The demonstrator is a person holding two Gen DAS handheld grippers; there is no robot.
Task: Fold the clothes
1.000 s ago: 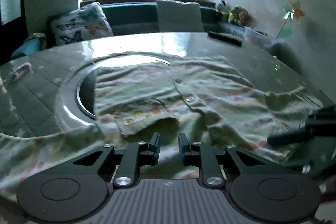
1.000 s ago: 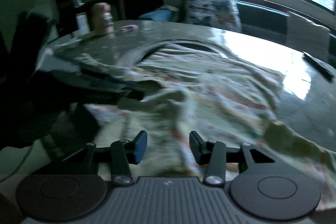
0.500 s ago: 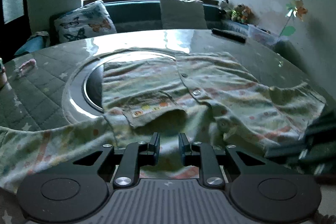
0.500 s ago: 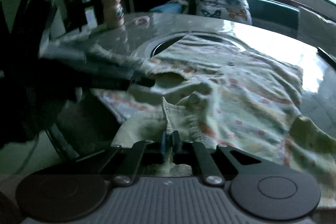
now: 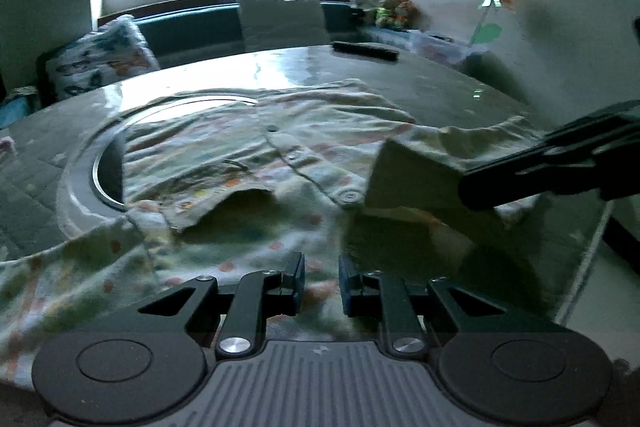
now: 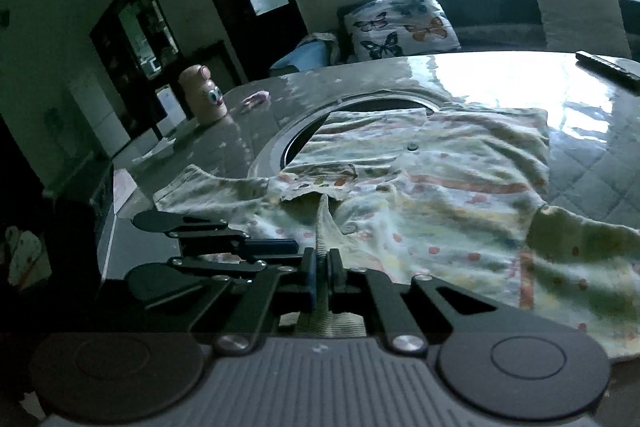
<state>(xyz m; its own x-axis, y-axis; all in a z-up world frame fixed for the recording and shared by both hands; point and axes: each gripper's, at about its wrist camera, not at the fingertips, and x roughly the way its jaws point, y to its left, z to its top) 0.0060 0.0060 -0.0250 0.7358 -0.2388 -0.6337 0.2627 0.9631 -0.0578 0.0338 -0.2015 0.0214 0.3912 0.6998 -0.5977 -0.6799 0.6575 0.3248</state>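
Observation:
A pale patterned button shirt point(image 5: 312, 155) lies spread and rumpled on the round table point(image 5: 460, 95), partly over its centre ring. My right gripper point(image 6: 321, 267) is shut on a ribbed edge of the shirt point(image 6: 440, 179), which runs up between its pads. From the left wrist view the right gripper point(image 5: 464, 189) comes in from the right and holds a raised flap of cloth above the table. My left gripper point(image 5: 321, 281) hovers low over the shirt's near part, its jaws a narrow gap apart, with nothing seen pinched. It shows dark at the left as the left gripper point(image 6: 296, 251).
A metal ring point(image 5: 80, 179) rims a round opening in the table's point(image 6: 592, 179) middle. A black remote point(image 5: 366, 50) lies at the far edge. A pink bottle point(image 6: 202, 91) with eyes stands far left. A butterfly cushion point(image 6: 400, 23) lies on the bench behind.
My right gripper's jaws closed on the shirt's edge and lifted it into a raised flap. The left gripper shifted a little and rolled, its jaws unchanged.

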